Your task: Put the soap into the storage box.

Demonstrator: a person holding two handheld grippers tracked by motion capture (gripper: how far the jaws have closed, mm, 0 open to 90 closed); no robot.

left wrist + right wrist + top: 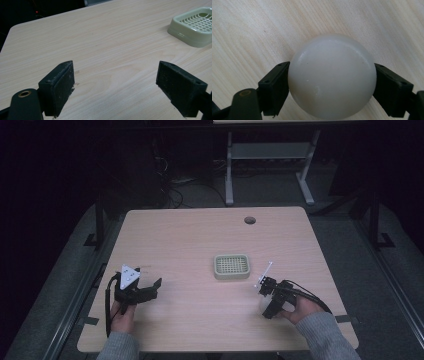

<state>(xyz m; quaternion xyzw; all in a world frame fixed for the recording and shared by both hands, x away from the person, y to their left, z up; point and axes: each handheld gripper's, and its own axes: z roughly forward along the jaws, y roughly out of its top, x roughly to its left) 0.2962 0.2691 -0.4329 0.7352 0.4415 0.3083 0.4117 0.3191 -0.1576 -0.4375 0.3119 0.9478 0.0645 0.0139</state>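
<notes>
Right tongs (332,82) pinching white ball (332,76) across widest part; looks smooth, hard, light, likely slippery, so grip at equator. Left tongs (115,87) spread, empty, above surface (105,45).

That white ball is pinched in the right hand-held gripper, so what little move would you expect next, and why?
Probably a short carry toward the pale green slotted dish. The right hand-held gripper has its jaws pressed on both sides of the white ball, near the table's right front, and the dish sits close by with nothing in it. The left hand-held gripper rests open and idle.
</notes>
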